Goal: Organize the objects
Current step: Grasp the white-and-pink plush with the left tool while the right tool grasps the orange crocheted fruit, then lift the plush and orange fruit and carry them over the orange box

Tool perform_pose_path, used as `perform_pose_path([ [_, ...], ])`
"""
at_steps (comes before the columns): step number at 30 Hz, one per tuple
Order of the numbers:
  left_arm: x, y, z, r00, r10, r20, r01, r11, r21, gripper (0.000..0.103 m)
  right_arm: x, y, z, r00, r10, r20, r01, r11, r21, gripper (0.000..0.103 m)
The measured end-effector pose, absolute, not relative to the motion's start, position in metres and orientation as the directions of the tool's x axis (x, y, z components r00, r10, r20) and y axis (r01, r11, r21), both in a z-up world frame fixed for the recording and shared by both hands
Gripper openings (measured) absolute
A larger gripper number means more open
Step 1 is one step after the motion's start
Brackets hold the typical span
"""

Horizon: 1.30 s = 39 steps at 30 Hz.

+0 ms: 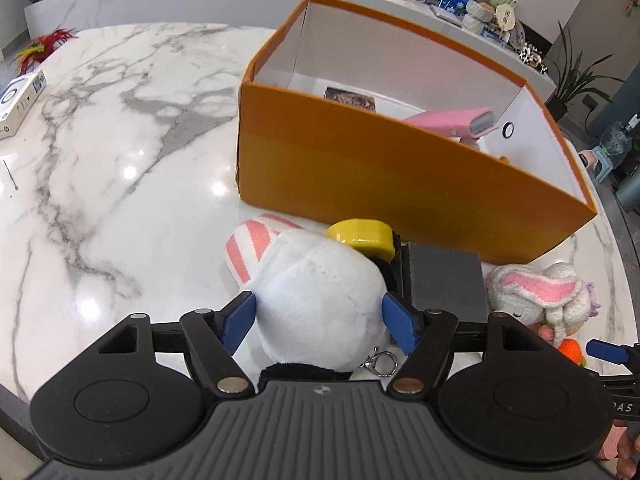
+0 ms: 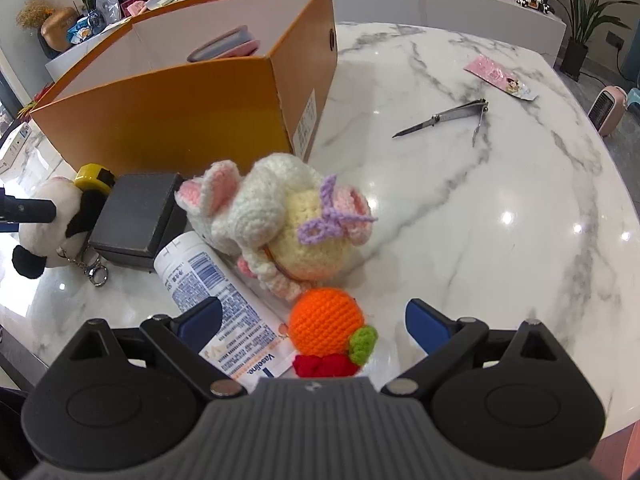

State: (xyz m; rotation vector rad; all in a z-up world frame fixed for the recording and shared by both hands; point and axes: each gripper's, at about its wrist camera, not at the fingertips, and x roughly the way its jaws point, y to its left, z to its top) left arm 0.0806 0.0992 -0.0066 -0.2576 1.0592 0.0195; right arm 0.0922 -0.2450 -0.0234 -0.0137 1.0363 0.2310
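the left gripper [image 1: 318,322] straddles the white-and-black plush panda keychain [image 1: 316,300] on the marble bench [image 1: 120,160], fingers half open beside it (grip uncertain), near the orange cardboard box [image 1: 360,176]; right gripper [image 2: 314,326] gapes over the orange crocheted fruit [image 2: 326,326].

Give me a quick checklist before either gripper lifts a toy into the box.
1. Left gripper around panda: ok, but no squeeze visible yet.
2. Right gripper open around orange ball: ok, pads not touching.
3. Box open on top: ok.
4. Room in box: ok, space beside the pink item.
5. Ball separate from bunny: cannot tell.
6. Panda's keyring clear of the gripper: cannot tell.
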Motion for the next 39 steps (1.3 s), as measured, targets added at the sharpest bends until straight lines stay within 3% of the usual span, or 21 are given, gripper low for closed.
perform_pose_path([
  [6, 0.085, 0.095, -0.017, 0.468, -0.099, -0.878, -0.137, 0.973, -0.183, 0.089, 0.093, -0.248, -0.03, 0.46, 0.195, -0.866, -0.191, 0.974, 0.118, 0.095],
  [13, 0.089, 0.096, -0.03, 0.43, -0.15, -0.89, -0.16, 0.958, -0.239, 0.089, 0.095, -0.254, -0.04, 0.432, 0.212, -0.877, -0.172, 0.974, 0.151, 0.069],
  [21, 0.088, 0.097, -0.031, 0.442, -0.15, -0.885, -0.172, 0.953, -0.247, 0.089, 0.096, -0.257, -0.039, 0.458, 0.213, -0.863, -0.151, 0.975, 0.16, 0.069],
  [23, 0.088, 0.097, -0.031, 0.444, -0.149, -0.884, -0.167, 0.955, -0.245, 0.086, 0.095, -0.257, -0.039, 0.453, 0.216, -0.865, -0.153, 0.975, 0.163, 0.061],
  [24, 0.088, 0.096, -0.03, 0.447, -0.148, -0.882, -0.16, 0.957, -0.241, 0.082, 0.095, -0.256, -0.039, 0.452, 0.214, -0.866, -0.151, 0.975, 0.161, 0.049],
  [39, 0.074, 0.098, -0.016, 0.453, -0.173, -0.874, -0.134, 0.957, -0.259, 0.078, 0.083, -0.264, -0.026, 0.481, 0.229, -0.846, -0.161, 0.972, 0.171, 0.048],
])
